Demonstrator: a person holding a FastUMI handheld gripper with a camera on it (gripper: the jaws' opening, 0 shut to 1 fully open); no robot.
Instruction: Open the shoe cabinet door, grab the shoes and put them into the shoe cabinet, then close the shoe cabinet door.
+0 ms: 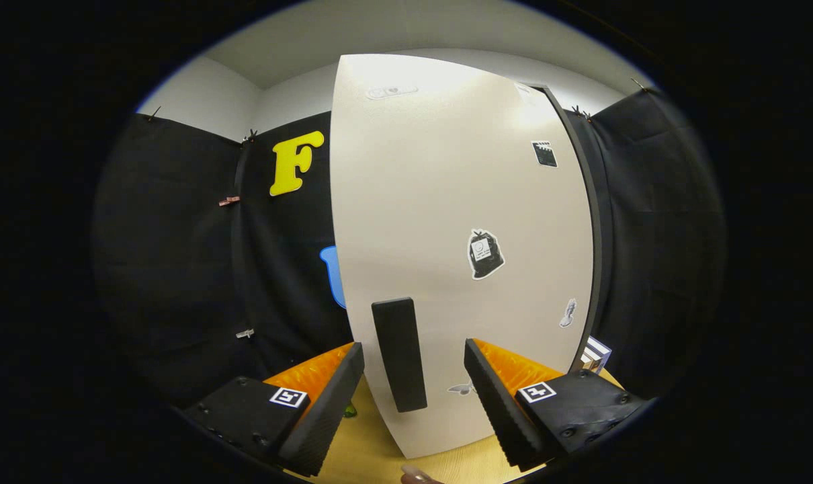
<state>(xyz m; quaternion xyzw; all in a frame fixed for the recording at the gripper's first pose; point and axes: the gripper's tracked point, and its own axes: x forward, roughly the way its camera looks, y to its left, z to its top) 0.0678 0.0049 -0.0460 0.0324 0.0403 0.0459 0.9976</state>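
The shoe cabinet's white door (447,222) stands upright right in front of me, with several small stickers on it. Its dark bar handle (400,353) runs vertically low on the door and lies between my two fingers, with a gap on each side. My gripper (413,386) is open around the handle; neither finger presses on it. Along the door's right side runs the cabinet's dark frame edge (591,228). I cannot tell whether the door sits flush or slightly ajar. A small green bit (349,409) shows on the wooden table by the left finger.
The cabinet stands on a light wooden table (373,450). A small white striped box (595,355) sits at the cabinet's lower right. Black cloth walls close in on the left and right. A fingertip (416,476) pokes in at the near table edge.
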